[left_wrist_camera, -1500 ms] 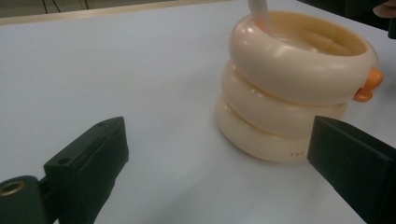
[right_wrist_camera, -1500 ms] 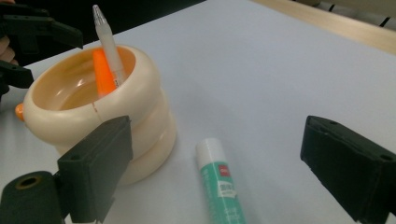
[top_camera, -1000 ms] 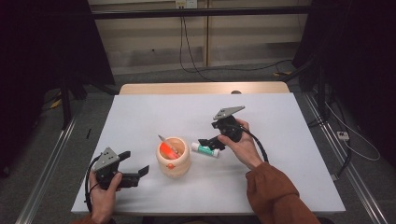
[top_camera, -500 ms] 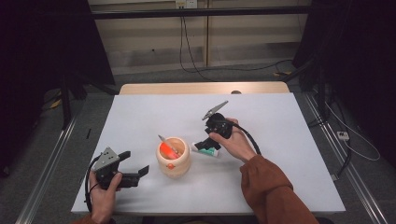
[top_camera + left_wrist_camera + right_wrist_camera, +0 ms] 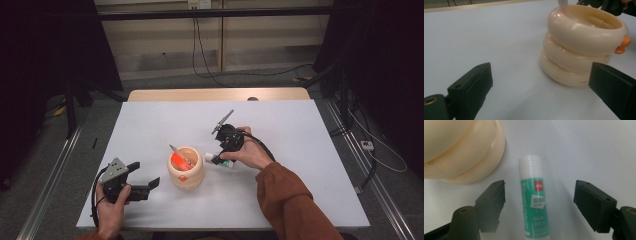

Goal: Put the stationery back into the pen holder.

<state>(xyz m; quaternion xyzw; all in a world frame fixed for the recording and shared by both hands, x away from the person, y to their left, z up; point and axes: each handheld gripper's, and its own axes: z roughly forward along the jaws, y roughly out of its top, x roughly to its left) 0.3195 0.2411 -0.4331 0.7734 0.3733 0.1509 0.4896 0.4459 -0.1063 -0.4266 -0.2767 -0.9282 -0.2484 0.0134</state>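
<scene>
The right gripper (image 5: 539, 205) stands over a green-and-white plastic glue stick with a white cap (image 5: 535, 205), one black jaw on each side of it. The jaws have just been closing, yet bare worktop shows on both sides of the tube, so nothing is grasped. In the high view this gripper (image 5: 220, 159) points down at the glue stick (image 5: 220, 160), which lies flat on the white worktop (image 5: 300, 150) just right of a cream, ring-stacked plastic pot with an orange knob (image 5: 185, 172). An orange-red tool (image 5: 179, 161) leans inside the pot.

The main risk, as I judge it, is the round tube: it lies along the line of the jaws, and if one pad meets it before the other it may roll or skid sideways instead of being pinched. The jaw on the pot's side has little room, since the pot's lower ring (image 5: 474, 167) sits near it; a drift that way could nudge the pot. A grip low on the body, away from the cap, may also let the stick tip when raised.

The left gripper (image 5: 145, 176), near the left front of the worktop, is released and empty, its jaws wide and facing the pot (image 5: 581, 50), apart from it.
</scene>
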